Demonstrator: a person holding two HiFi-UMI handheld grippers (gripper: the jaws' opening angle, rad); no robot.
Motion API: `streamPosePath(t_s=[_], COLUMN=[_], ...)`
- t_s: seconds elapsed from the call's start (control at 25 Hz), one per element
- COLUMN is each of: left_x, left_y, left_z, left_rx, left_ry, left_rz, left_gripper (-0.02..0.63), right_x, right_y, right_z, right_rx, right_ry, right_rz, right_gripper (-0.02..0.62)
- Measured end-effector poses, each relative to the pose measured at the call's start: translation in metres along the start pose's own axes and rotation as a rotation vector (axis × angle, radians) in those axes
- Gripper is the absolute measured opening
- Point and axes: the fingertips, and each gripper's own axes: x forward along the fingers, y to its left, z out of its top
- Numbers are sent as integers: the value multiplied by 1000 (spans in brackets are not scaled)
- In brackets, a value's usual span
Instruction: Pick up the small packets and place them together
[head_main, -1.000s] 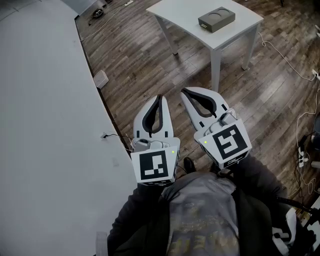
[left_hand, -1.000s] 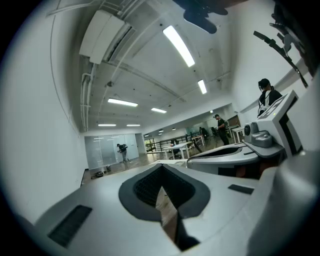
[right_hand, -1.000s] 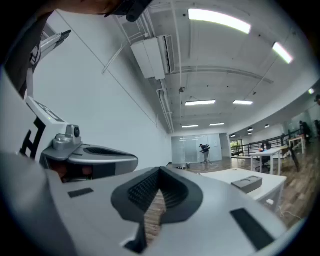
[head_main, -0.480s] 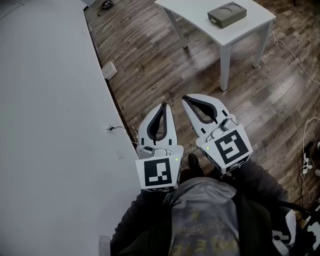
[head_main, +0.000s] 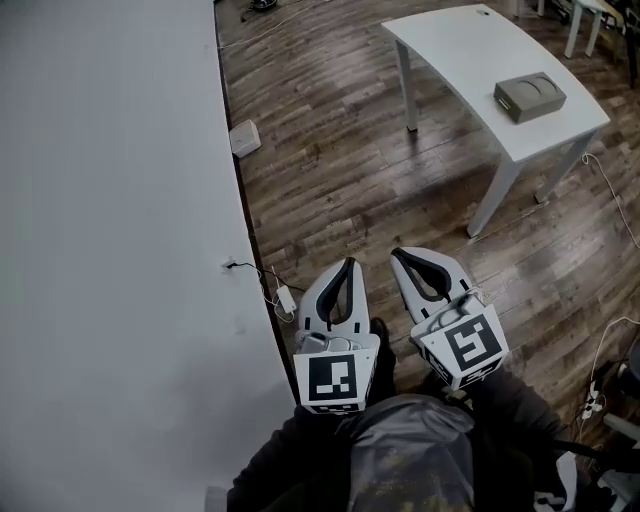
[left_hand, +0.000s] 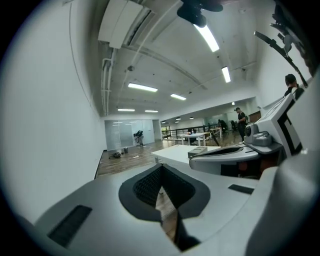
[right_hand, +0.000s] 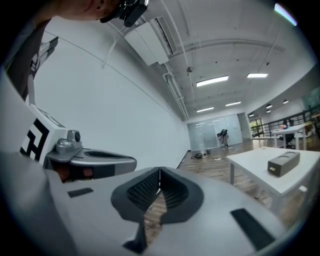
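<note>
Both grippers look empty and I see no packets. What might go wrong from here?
No packets show; only a grey box lies on the white table, so the wrong thing may get picked. An adapter and cable lie on the floor by the wall, a possible trip hazard.

Grey box (head_main: 529, 96) on the white table (head_main: 470, 50) — too small to identify.
</note>
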Motion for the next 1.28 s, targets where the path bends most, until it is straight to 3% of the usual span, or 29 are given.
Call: streamPosePath(t_s=[0.4, 0.68, 1.0, 1.28], left_x=[47, 56, 69, 119], left_y=[145, 219, 258, 269], left_z=[8, 0, -7, -12], left_rx=[-60, -92, -119, -93], left_ry=[-63, -74, -59, -41], left_rz=[55, 98, 131, 119], left_gripper=[1, 2, 0, 2], right_x=[151, 222, 262, 296], right_y=[30, 57, 52, 12], right_z=[30, 39, 51, 48], right_rx=[-62, -98, -121, -108], right_ry=[15, 10, 1, -5], right_rz=[50, 86, 77, 47], right_gripper=[5, 5, 5, 5])
